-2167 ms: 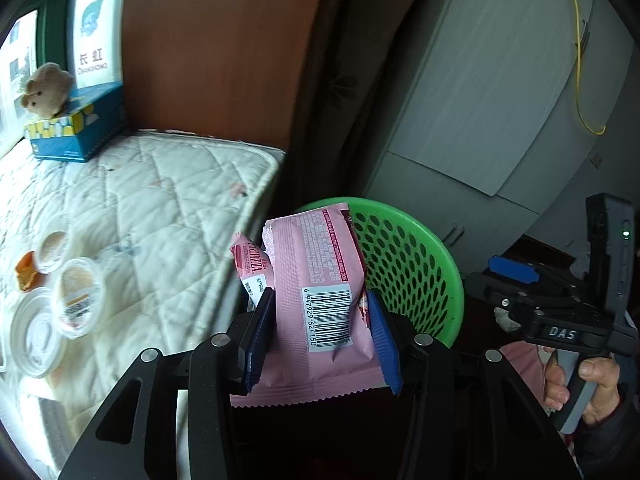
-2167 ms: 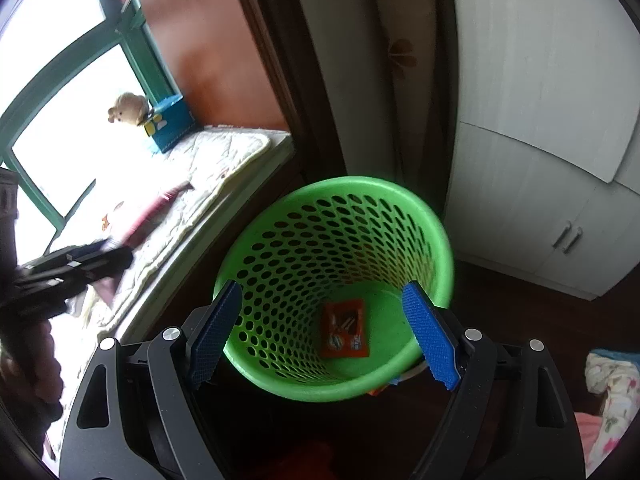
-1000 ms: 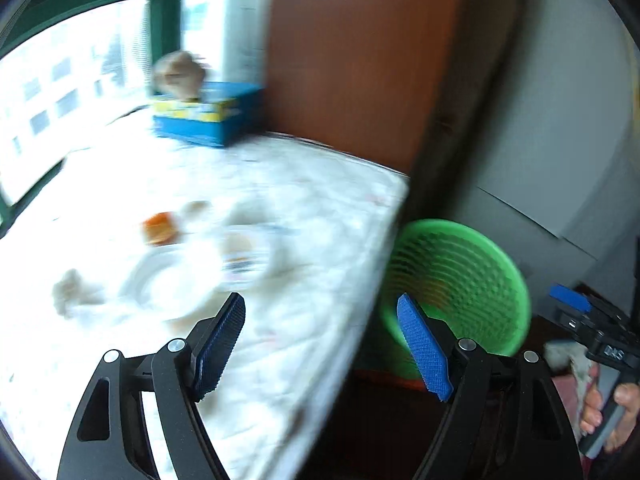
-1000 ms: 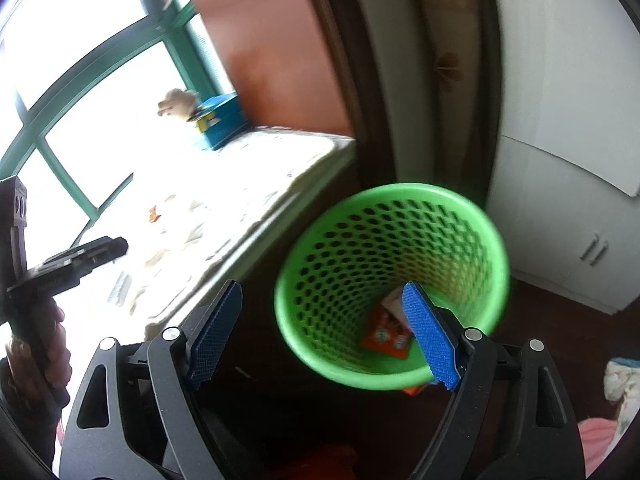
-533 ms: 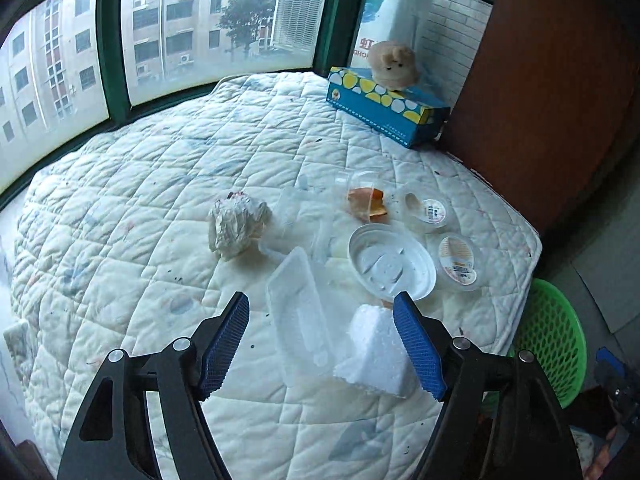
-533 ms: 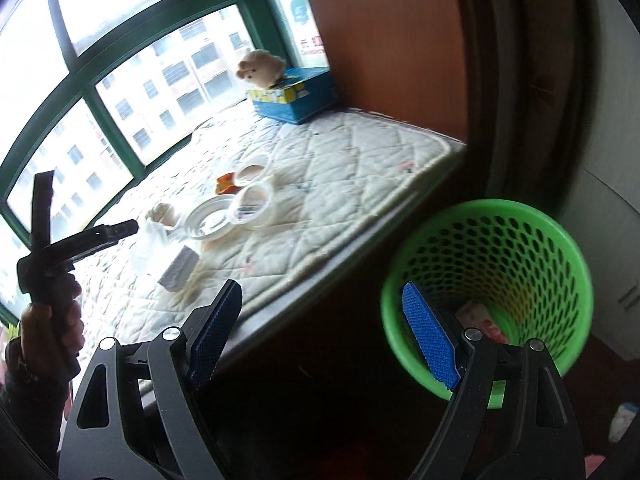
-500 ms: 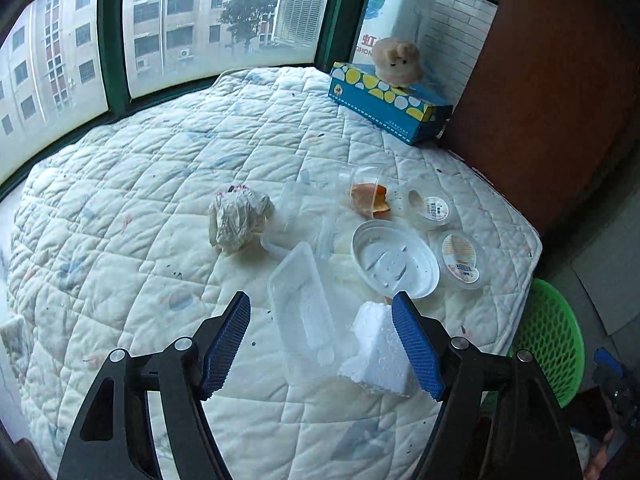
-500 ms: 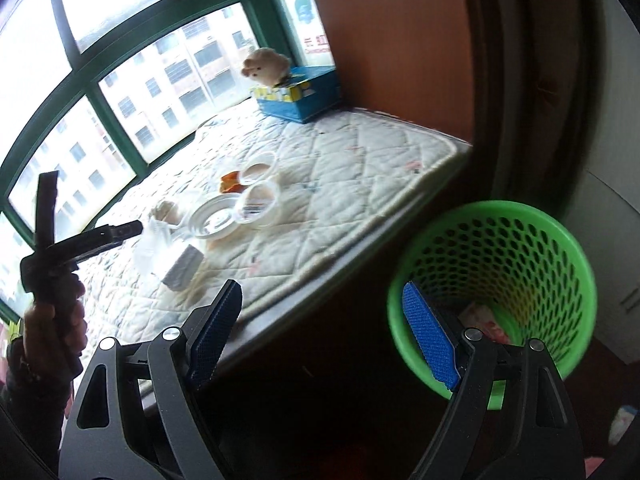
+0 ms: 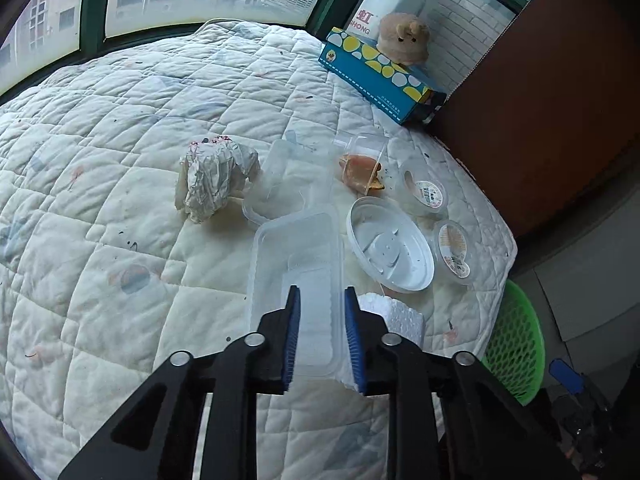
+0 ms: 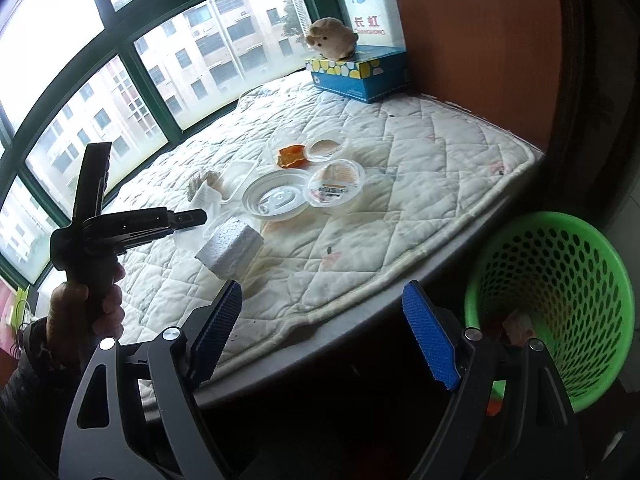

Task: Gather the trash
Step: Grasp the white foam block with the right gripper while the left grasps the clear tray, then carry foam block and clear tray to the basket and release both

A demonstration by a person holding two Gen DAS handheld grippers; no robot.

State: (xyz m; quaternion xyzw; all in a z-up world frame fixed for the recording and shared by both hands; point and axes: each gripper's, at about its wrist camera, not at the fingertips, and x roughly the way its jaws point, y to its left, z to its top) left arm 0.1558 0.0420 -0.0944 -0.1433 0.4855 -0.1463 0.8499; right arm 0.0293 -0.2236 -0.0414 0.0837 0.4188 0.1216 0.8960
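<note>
The left gripper (image 9: pixel 320 336) has just been closing, and its blue pads now pinch the near end of a clear plastic tray (image 9: pixel 296 264) that lies on the white quilted mattress (image 9: pixel 120 240). A white foam block (image 9: pixel 394 316) sits just beside the tray at about 4 o'clock from it, touching the right-hand finger (whether the pad presses it too cannot be told). At 12 o'clock from the tray lies a second clear container (image 9: pixel 280 184), with a crumpled paper wad (image 9: pixel 212 180) at its 9 o'clock. A round white lid (image 9: pixel 390 248) rests at 2 o'clock from the tray, two small labelled cups (image 9: pixel 454 250) beyond it toward the mattress edge, and an orange food scrap in a clear box (image 9: pixel 360 166) at 1 o'clock. A blue tissue box (image 9: pixel 380 76) with a plush toy (image 9: pixel 404 38) on top stands at the far corner. The right gripper (image 10: pixel 324 340) hangs spread wide and empty over the dark gap before the mattress, with the green basket (image 10: pixel 560 280) at its 3 o'clock on the floor, wrappers in its bottom. In the right wrist view a hand (image 10: pixel 86 304) holds the left gripper's handle at 9 o'clock.
</note>
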